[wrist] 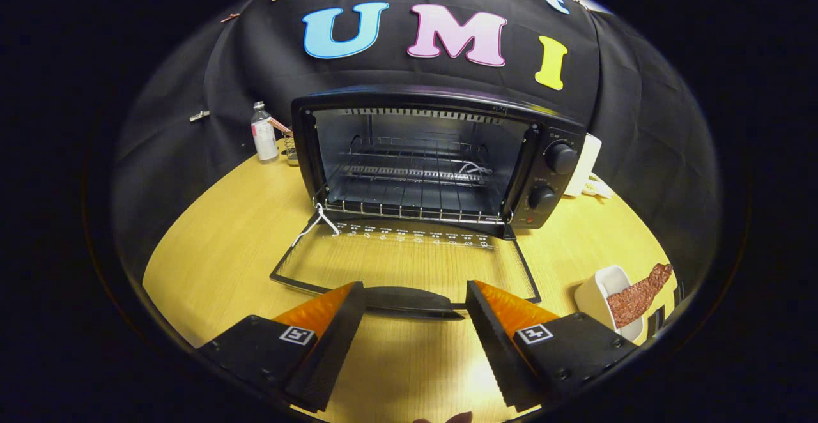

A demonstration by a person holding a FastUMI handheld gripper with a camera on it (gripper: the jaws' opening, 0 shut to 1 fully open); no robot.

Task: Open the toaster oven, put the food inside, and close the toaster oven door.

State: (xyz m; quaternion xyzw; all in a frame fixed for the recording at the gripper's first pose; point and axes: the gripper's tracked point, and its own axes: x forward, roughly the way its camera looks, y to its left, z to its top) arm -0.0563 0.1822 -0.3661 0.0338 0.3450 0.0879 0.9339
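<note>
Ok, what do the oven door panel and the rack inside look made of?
Door panel: looks like clear glass, since the wood table shows through it. Rack: thin bright metal wire, probably chromed. The open gripper hovers at the door's dark handle.

My one camera rides on the gripper, low over the table, facing straight into the open oven at frame centre, fairly near; its spread fingers sit at lower centre, framing the door handle.
</note>
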